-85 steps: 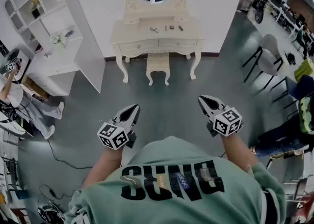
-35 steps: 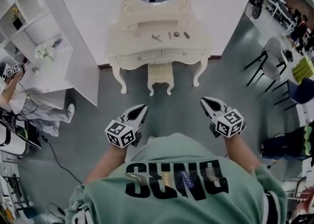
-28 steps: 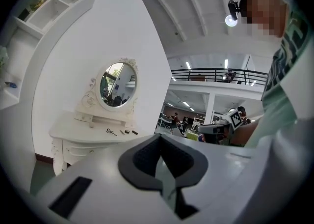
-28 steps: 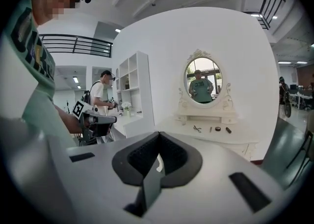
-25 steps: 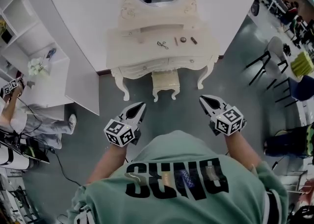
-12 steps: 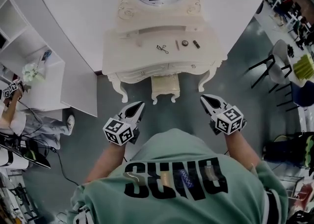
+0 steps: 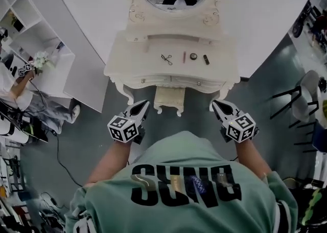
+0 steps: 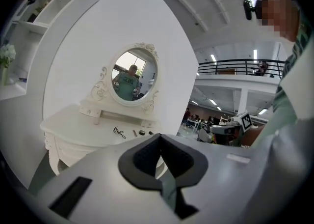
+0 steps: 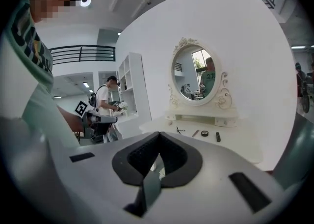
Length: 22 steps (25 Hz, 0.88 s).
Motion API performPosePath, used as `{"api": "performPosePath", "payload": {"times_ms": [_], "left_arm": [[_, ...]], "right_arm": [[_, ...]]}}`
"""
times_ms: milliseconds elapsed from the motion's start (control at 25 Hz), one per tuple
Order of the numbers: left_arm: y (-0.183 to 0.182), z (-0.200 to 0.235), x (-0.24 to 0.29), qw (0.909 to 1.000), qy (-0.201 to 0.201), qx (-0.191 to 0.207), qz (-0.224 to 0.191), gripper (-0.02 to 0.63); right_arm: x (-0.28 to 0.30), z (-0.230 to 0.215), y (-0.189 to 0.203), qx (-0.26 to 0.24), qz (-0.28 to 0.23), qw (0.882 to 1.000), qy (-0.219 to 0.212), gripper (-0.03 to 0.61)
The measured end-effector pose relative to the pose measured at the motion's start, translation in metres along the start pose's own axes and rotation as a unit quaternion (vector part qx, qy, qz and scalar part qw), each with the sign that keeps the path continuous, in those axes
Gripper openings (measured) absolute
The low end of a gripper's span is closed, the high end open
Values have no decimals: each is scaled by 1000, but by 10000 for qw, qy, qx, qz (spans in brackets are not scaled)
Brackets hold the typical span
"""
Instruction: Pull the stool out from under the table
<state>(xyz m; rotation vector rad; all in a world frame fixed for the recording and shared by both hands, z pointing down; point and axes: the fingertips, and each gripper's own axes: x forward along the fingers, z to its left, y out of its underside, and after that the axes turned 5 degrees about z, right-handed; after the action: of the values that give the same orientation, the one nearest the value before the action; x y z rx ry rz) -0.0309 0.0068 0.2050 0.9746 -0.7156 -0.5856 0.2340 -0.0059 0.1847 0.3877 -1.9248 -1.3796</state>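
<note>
Left gripper (image 7: 140, 107) and right gripper (image 7: 217, 105) both closed, empty; stool (image 7: 169, 99) under table (image 7: 153, 66) front edge looks light, rigid, so grab the seat rim on 2 sides.

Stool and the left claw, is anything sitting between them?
Nothing. In the head view only bare grey floor shows between the left claw and the stool, which is tucked partly under the table.
</note>
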Motion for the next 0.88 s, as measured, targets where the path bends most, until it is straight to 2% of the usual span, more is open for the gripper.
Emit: {"api": "performPosePath", "payload": {"times_ms": [160,320,480,680,880], "left_arm": [[-1,-27,39,9997,-52,23,237,8],[11,-20,49,9982,24,233,553,8],[23,18,44,9946,234,590,826,8],[53,83,50,9919,370,369,1157,8],[108,129,73,9876,56,238,1548,8]], "right_arm": [[-8,-39,-6,1,-30,9998,-208,-6],[7,-46,-2,170,-172,9996,-121,-6],[40,-31,-7,241,-319,9991,147,-6],[80,-31,1,721,-490,9936,715,-6],[105,-39,42,730,-149,9929,925,-6]]}}
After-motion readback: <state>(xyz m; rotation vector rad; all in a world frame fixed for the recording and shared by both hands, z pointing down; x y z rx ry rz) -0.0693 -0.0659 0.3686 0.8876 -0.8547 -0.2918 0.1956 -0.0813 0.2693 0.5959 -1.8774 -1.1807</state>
